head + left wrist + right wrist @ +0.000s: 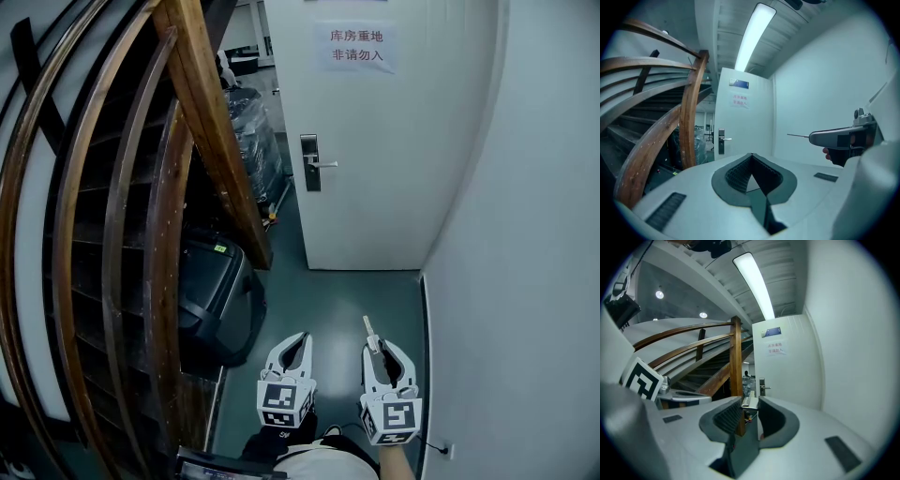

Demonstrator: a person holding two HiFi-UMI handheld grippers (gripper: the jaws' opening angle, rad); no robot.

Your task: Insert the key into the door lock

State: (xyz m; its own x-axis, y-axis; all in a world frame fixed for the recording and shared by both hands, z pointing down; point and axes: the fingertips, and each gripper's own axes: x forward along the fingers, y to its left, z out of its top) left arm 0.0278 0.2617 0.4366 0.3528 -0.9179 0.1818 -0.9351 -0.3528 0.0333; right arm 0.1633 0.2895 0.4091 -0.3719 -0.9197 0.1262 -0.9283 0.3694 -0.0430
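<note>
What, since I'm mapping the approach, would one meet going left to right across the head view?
Curved wooden stair rails → black case → door lock plate → right tongs holding the key → white wall.

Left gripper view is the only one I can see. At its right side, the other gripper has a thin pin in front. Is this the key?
Observer: Yes. The right gripper view shows the right gripper shut on the key.
Operator: Does it point to the lock?
Observer: There, the door handle stands just above the key, slightly to the right.
Operator: Anything low on the left?
Observer: The head view shows a black box on the floor, left of the left gripper.
</note>
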